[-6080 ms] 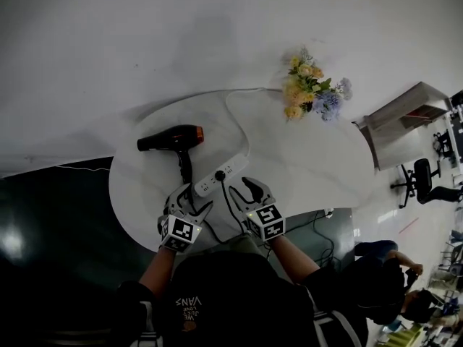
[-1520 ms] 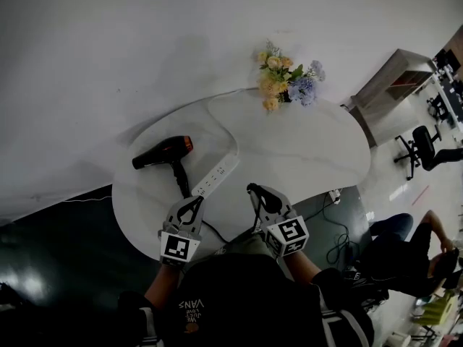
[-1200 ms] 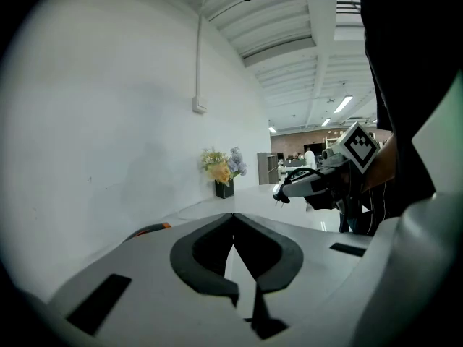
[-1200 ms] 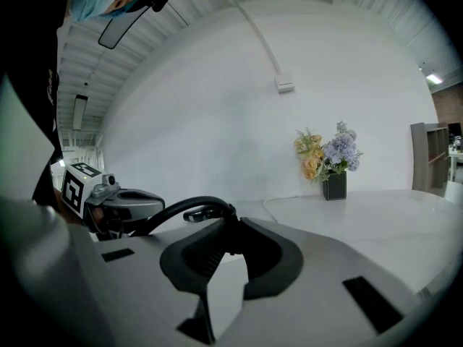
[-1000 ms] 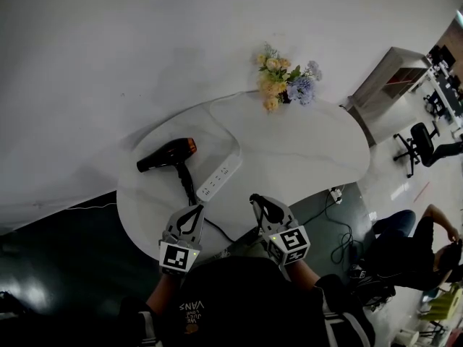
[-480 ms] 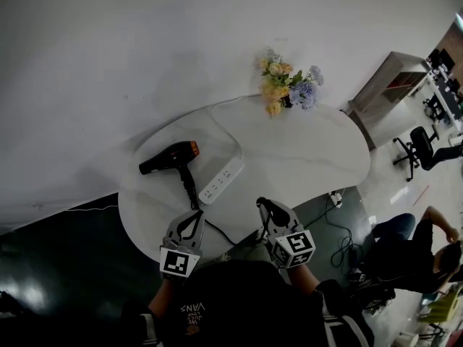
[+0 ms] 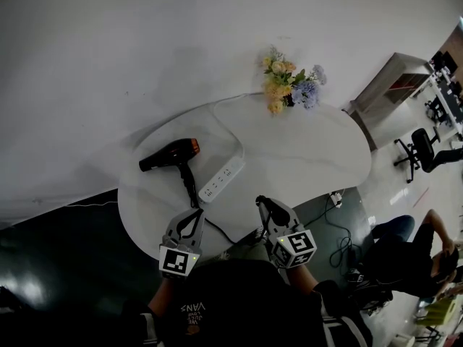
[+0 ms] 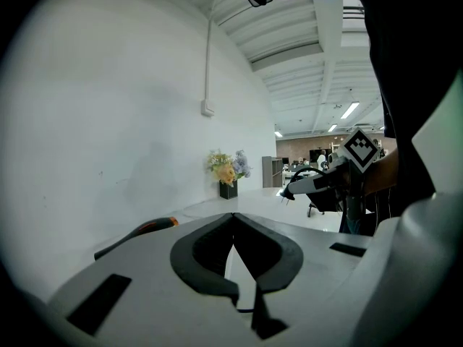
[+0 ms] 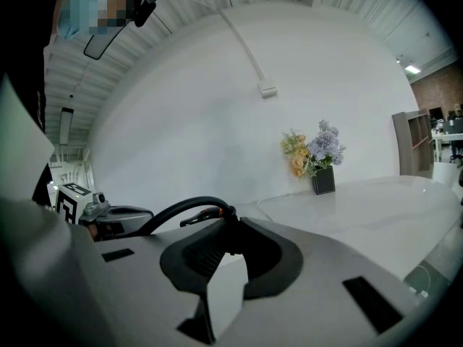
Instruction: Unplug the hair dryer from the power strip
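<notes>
**Head view:** Hair dryer (image 7: pixel 170 154) lies on L side of white table (image 7: pixel 311 150). Power strip (image 7: pixel 221 179) is just beside its handle. Black cord (image 7: pixel 217 231) runs from the handle toward the near edge. L gripper (image 7: pixel 194 212) and R gripper (image 7: pixel 260 201) sit at the near edge, both apart from the strip. Flowers (image 7: pixel 289 89) stand at the far edge.

**Left gripper view:** L gripper (image 8: pixel 233 215) has its jaws clenched tip to tip w/ nothing between. Dryer (image 8: pixel 137 231) lies ahead-left.

**Right gripper view:** R gripper (image 9: pixel 228 223) is grasping the plug (image 9: pixel 228 214), clear of the strip. Cord (image 9: pixel 173 212) arcs off left.
</notes>
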Motion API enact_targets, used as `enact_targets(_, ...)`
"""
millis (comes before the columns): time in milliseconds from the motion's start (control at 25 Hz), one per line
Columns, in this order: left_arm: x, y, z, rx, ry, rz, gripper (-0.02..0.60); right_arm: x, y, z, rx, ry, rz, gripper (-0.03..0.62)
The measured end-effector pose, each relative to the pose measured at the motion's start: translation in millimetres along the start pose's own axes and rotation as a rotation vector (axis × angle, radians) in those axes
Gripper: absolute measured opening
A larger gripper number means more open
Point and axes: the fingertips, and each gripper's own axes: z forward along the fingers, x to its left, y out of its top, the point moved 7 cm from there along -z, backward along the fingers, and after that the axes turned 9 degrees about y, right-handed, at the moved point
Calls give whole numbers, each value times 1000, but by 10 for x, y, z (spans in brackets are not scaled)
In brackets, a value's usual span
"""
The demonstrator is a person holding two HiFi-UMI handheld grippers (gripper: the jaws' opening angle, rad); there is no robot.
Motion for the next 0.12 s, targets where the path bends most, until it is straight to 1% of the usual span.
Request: enact_targets(120,22,-2,-15,3,4,-1,18,21,-4,19,-1,1,8,74)
